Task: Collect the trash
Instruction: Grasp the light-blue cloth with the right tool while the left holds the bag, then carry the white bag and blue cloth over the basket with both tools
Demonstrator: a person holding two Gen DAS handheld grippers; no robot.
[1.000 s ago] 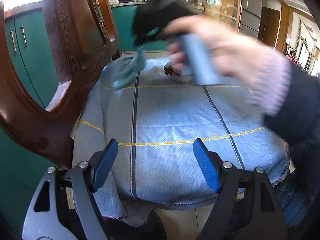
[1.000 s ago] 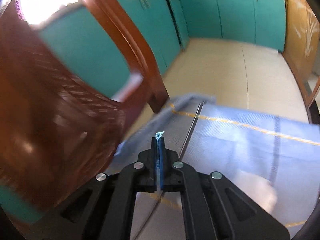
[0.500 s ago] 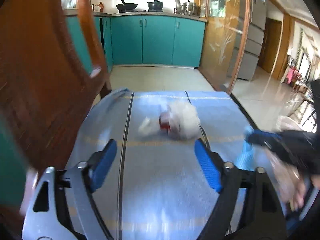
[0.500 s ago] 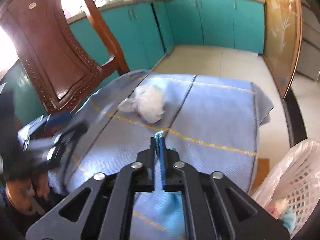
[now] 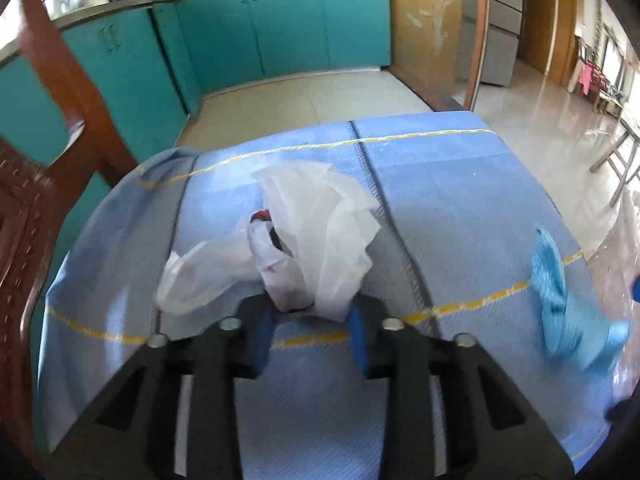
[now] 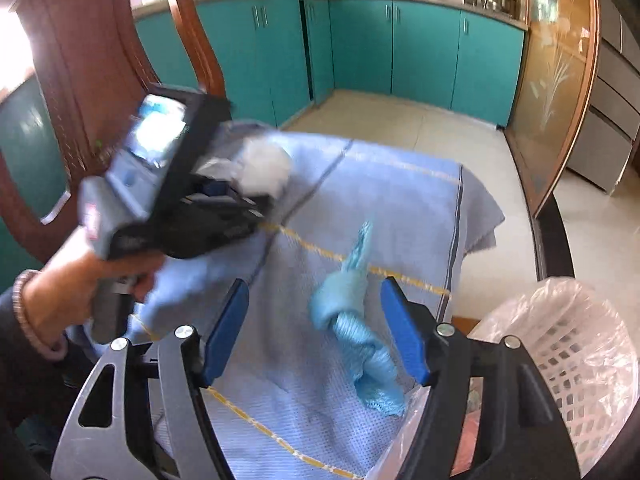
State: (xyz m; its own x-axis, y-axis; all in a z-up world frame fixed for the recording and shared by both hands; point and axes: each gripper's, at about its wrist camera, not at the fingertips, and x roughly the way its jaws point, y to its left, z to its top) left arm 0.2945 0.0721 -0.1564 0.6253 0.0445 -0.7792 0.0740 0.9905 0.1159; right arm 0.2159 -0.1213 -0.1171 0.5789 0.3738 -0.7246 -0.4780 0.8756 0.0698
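Observation:
A crumpled white plastic bag (image 5: 316,236) with something red inside lies on the blue cloth-covered table (image 5: 440,184). My left gripper (image 5: 312,320) has closed its blue pads around the bag's near end. In the right wrist view the left gripper (image 6: 240,196) is blurred at the bag (image 6: 264,168). My right gripper (image 6: 316,328) is open; a light blue knotted rag (image 6: 352,320) is between its pads, free of them, at the table's near edge. The rag also shows in the left wrist view (image 5: 560,304).
A white lattice bin (image 6: 568,360) lined with clear plastic stands at the table's right edge. A dark wooden chair (image 6: 72,80) stands at the table's left. Teal cabinets (image 6: 400,48) and tiled floor lie beyond.
My left gripper moved forward and closed onto the white bag. My right gripper opened and let go of the blue rag near the bin.

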